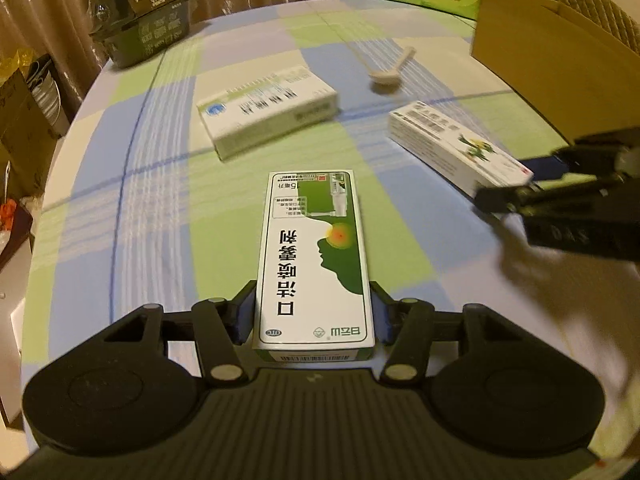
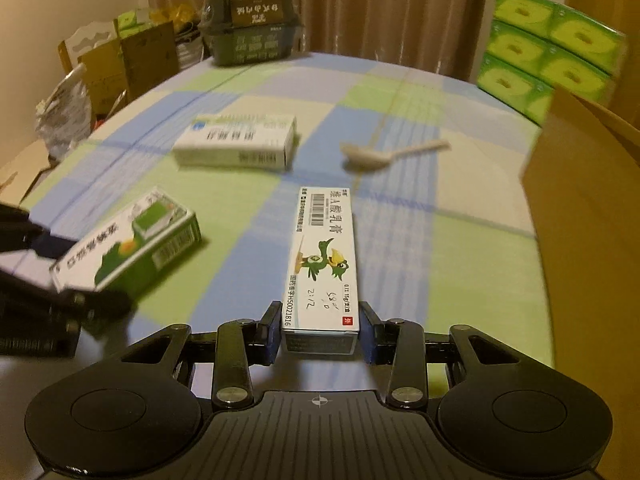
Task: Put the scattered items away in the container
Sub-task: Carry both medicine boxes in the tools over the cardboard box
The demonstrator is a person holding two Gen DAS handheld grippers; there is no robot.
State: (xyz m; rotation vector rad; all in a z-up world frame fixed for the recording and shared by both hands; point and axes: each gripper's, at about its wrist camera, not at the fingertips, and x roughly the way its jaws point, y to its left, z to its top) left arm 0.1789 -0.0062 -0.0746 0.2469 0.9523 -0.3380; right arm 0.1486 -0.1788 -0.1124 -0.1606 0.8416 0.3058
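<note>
My left gripper (image 1: 314,308) is shut on the near end of a green and white spray box (image 1: 316,256), which points away over the table. In the right wrist view that box (image 2: 132,244) hangs tilted at the left, in the left gripper (image 2: 60,272). My right gripper (image 2: 320,322) is shut on a long white ointment box with a green bird (image 2: 324,256). The left wrist view shows this box (image 1: 452,144) at the right, with the right gripper (image 1: 528,180) at its end. An open cardboard box (image 2: 584,220) (image 1: 560,60) stands at the right.
A white medicine box (image 1: 268,108) (image 2: 236,142) and a pale spoon (image 1: 390,70) (image 2: 384,154) lie on the checked tablecloth (image 2: 460,248). A dark food container (image 2: 250,24) stands at the far edge. Green tissue packs (image 2: 548,40) are stacked behind the cardboard box.
</note>
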